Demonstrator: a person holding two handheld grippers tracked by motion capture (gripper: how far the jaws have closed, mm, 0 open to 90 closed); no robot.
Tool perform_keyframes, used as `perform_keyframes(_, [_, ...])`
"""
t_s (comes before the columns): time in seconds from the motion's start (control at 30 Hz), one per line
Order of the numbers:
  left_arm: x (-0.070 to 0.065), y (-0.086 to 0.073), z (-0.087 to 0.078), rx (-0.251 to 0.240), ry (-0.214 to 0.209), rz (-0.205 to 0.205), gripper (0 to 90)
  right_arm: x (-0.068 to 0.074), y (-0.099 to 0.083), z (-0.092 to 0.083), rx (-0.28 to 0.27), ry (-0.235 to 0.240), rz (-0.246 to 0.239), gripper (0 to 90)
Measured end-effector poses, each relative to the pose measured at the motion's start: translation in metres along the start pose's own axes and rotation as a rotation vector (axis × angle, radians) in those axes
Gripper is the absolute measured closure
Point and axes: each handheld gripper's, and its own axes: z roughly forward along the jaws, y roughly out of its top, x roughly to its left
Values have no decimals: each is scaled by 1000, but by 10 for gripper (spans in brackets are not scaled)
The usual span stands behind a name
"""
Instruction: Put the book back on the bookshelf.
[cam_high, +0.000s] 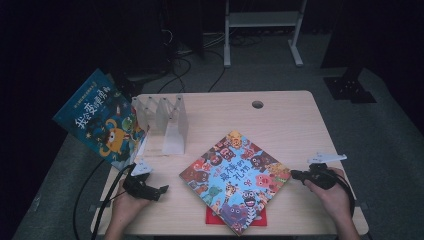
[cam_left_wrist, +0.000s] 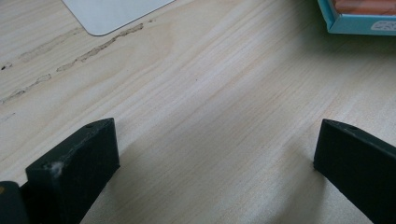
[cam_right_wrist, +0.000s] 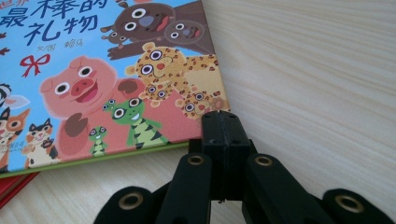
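Your right gripper (cam_right_wrist: 223, 122) sits low centre in the right gripper view, jaws clenched tight together with nothing between them, tips right at the corner of the picture book (cam_right_wrist: 107, 79) that fills the upper left of that frame; whether they touch the cover edge, can't tell. In the high view the right gripper (cam_high: 296, 175) is at lower right, and the book (cam_high: 235, 180) lies just to its left, flat, rotated like a diamond, one diagonal running lower left to upper right, its right-hand corner pointing at your closed tips. It rests on top of a red book (cam_high: 214, 216) poking out at the bottom. Right hand is clearly the nearer one. Your left gripper (cam_high: 159, 192) at lower left is released, jaws wide over bare wood, well apart from the book. Likely next move is working that corner, so you'd come in from the right, low. Table (cam_high: 280, 115) is pale wood grain, a clear file rack (cam_high: 167, 120) upper left with a blue book (cam_high: 100, 120) leaning off the edge beside it. Room beyond is dark, cables on the floor.
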Motion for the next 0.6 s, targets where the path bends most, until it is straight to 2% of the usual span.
perform_keyframes(0.6, [0, 0, 0, -4, -7, 9, 0, -7, 15, 15, 21, -15, 4, 895])
